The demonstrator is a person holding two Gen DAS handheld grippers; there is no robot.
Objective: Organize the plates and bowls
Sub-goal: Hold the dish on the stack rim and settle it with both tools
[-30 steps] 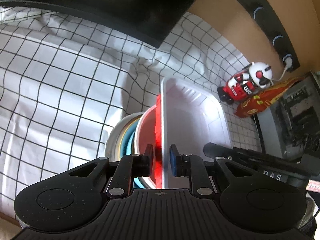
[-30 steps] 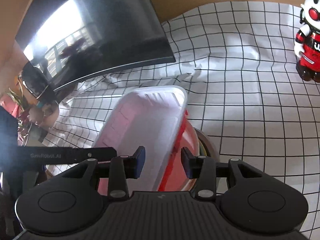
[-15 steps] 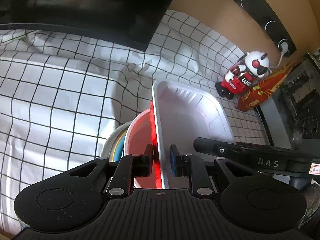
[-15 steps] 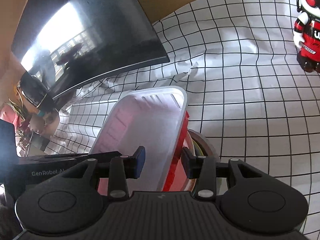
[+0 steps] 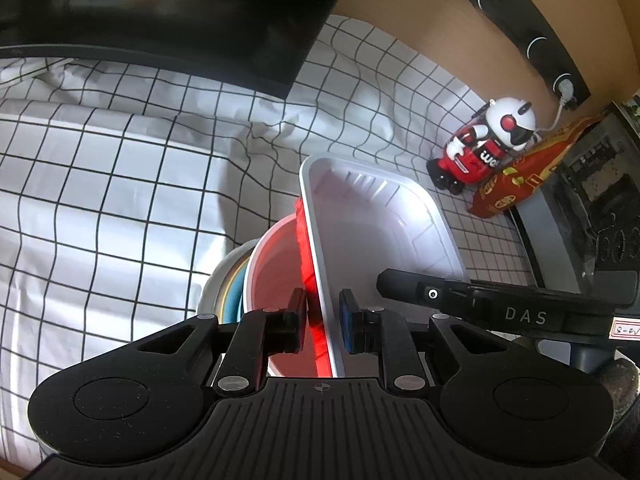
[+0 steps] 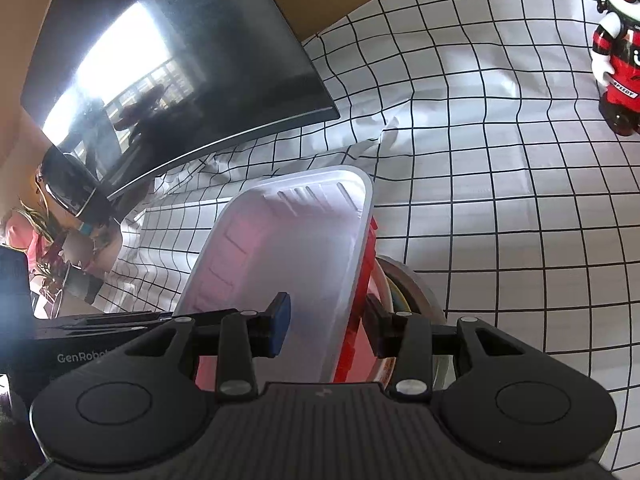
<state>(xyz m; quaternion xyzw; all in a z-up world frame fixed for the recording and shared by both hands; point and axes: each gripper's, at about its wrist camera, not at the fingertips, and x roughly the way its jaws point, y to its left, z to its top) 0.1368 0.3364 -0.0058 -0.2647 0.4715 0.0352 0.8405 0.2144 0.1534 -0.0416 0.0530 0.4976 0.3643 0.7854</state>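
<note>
A white rectangular tray (image 5: 380, 232) nests in a red tray (image 5: 306, 256) on top of a stack of round bowls: a pink one (image 5: 272, 264) over blue and white ones (image 5: 224, 284). My left gripper (image 5: 322, 320) is shut on the left rims of the two trays. My right gripper (image 6: 326, 326) straddles the right rims of the white tray (image 6: 288, 248) and red tray (image 6: 364, 276), its fingers apart with a gap to the white wall. The stack hangs above the checked cloth (image 5: 100, 184).
A dark monitor (image 6: 172, 68) stands at the back on the cloth. A red and white toy robot (image 5: 484, 144) and a red snack bag (image 5: 516, 188) sit at the right. A wall socket strip (image 5: 528, 36) is behind. Black equipment (image 5: 592, 184) is at the far right.
The stack of trays and bowls has risen and drawn a little toward me with both grippers. The cloth and toy robot look farther away. The grips look the same.
</note>
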